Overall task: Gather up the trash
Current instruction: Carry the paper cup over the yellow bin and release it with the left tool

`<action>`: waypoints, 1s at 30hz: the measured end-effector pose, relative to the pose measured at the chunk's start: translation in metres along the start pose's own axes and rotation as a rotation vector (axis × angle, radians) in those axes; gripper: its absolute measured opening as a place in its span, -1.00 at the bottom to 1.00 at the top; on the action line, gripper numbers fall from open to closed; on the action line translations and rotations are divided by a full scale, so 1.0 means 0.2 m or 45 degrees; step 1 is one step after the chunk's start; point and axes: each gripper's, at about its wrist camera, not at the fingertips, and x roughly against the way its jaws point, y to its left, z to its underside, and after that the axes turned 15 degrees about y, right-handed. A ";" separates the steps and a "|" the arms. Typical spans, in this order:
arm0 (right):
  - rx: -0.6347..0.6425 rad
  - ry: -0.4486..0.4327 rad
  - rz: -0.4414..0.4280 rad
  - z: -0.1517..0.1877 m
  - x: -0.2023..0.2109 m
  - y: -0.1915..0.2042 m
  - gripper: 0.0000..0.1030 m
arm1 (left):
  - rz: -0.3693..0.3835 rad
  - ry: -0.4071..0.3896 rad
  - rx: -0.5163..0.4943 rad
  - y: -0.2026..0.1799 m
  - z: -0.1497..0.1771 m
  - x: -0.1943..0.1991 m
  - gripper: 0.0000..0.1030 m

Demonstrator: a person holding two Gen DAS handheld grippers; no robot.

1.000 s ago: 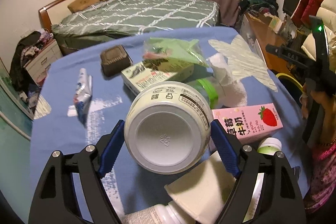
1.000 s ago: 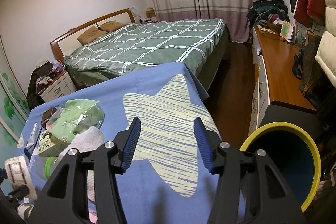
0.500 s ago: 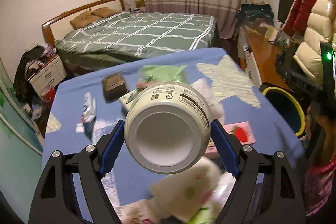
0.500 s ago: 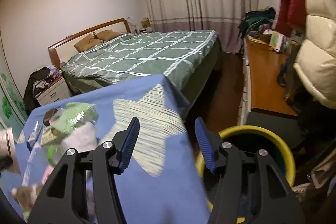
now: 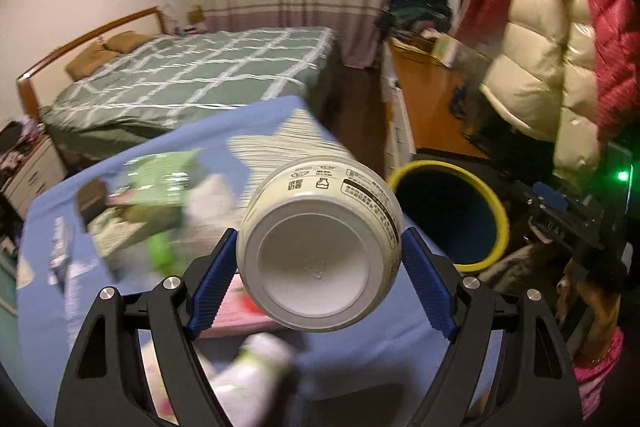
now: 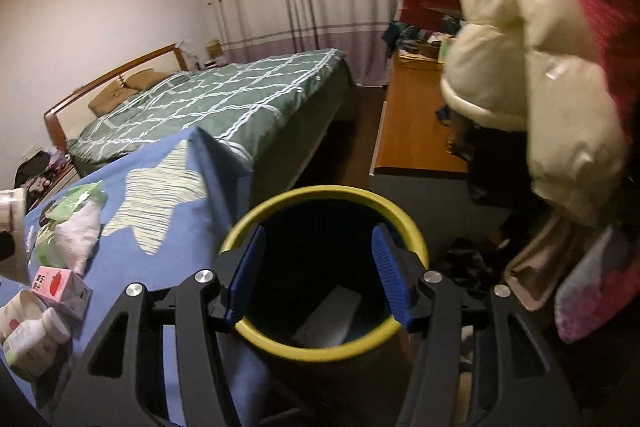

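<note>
Left gripper [image 5: 320, 285] clamps a white bottle [image 5: 320, 255] (base toward the camera) above the blue tablecloth [image 5: 360, 355]; right gripper [image 6: 318, 277] hangs wide, holding nothing, over the yellow-rimmed bin [image 6: 320, 349].

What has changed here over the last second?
The left gripper carried the white bottle off the table toward the yellow bin. The right gripper swung from over the table to above the bin, staying open and empty. The bottle stayed clamped; the other litter on the table stayed put.
</note>
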 end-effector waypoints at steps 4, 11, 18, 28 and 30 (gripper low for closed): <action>-0.007 -0.012 0.024 0.05 0.04 -0.08 0.05 | 0.029 0.051 -0.093 -0.26 -0.10 -0.14 0.56; -0.047 -0.028 0.066 0.12 0.09 -0.21 0.07 | 0.032 0.163 -0.200 -0.55 -0.26 -0.43 0.56; -0.129 0.012 0.109 0.15 0.06 -0.35 0.11 | 0.061 0.289 -0.238 -0.73 -0.38 -0.72 0.57; -0.149 0.052 0.104 0.14 0.01 -0.38 0.14 | 0.093 0.294 -0.148 -0.71 -0.41 -0.73 0.84; -0.144 0.059 0.095 0.15 0.00 -0.36 0.14 | 0.108 0.255 -0.127 -0.63 -0.37 -0.62 0.84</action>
